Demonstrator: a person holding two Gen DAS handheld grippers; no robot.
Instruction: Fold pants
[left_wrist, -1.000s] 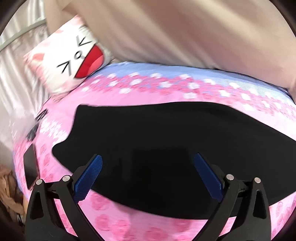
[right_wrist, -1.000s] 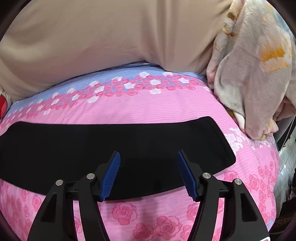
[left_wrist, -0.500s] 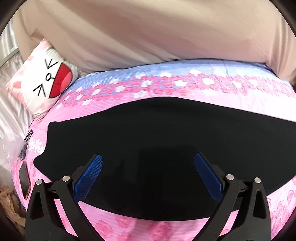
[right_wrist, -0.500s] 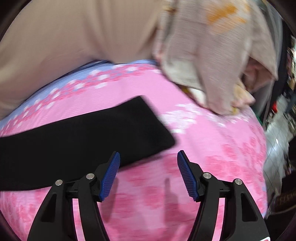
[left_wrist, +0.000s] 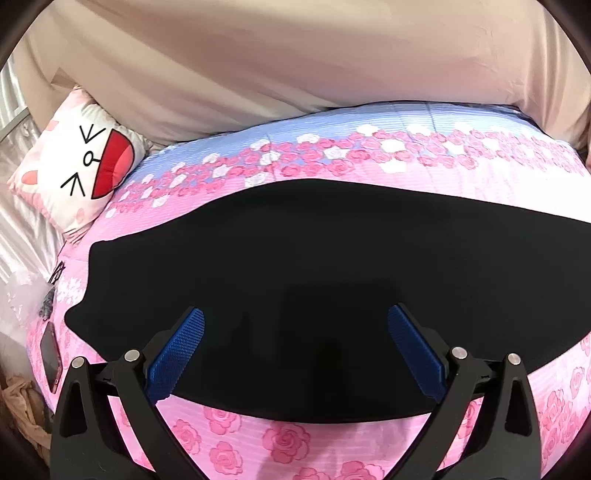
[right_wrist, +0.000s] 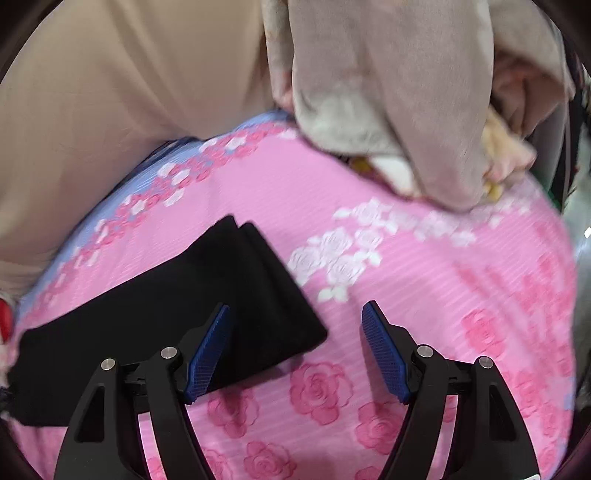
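Observation:
Black pants (left_wrist: 314, 280) lie flat in a long strip across the pink rose-print bed cover (left_wrist: 280, 443). My left gripper (left_wrist: 295, 347) is open and empty, hovering over the pants' near edge toward their wide left end. In the right wrist view the pants' leg end (right_wrist: 236, 295) shows two stacked layers. My right gripper (right_wrist: 295, 343) is open and empty, with its left finger over the leg end's corner and its right finger over bare cover.
A white cat-face pillow (left_wrist: 77, 170) lies at the bed's far left. A beige sheet (left_wrist: 295, 62) rises behind the bed. A phone (left_wrist: 50, 358) lies on the left edge. A crumpled floral blanket (right_wrist: 399, 103) sits at the bed's far right.
The right gripper has swung right, from over the middle of the pants to their leg end. The left gripper has shifted slightly, bringing more of the pants' left end into view. Both stayed open.

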